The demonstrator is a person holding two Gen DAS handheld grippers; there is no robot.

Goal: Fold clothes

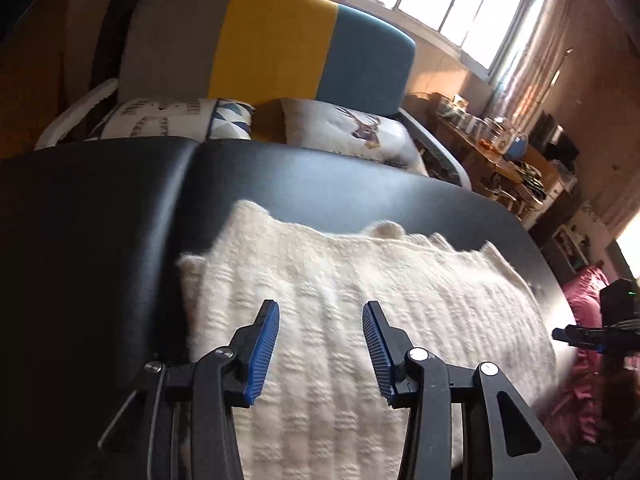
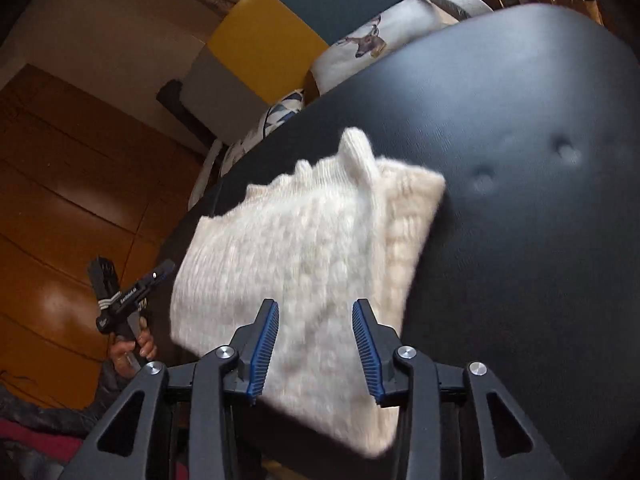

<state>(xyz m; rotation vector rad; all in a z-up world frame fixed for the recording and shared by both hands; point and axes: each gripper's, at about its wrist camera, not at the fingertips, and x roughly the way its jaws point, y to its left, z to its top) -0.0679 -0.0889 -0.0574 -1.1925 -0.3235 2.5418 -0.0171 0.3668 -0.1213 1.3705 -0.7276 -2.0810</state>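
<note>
Furniture fills the background: a sofa (image 1: 276, 44) with grey, yellow and blue panels stands behind the work surface, and a cushion with a deer print (image 1: 352, 132) lies on it. In front of the sofa is the black padded desk (image 1: 100, 240), which carries the only task item.

On the desk lies a cream knitted sweater (image 1: 340, 320). It is already folded into a compact, roughly rectangular packet, several layers thick. In the right wrist view a narrow ribbed part, maybe a cuff or the collar, stands up at the far edge, and the near corner of the packet seems to reach the desk edge, or a little over it.

The left tongs (image 1: 320, 352) are open and hold nothing; they hover above the near part of the sweater. I cannot tell if they touch the knit. The right tongs (image 2: 315, 350) are also open and empty, above the near corner of the packet. In the right wrist view a hand (image 2: 132, 350) holds the left tool beside the desk.

My judgement is that the folding is at its last stage. The next move probably calls for a last fold or for tidying: press down the part that sticks up, square the edges, and bring the packet fully onto the desk. The thick soft knit needs a deep grip, otherwise only the top layer may lift.
</note>
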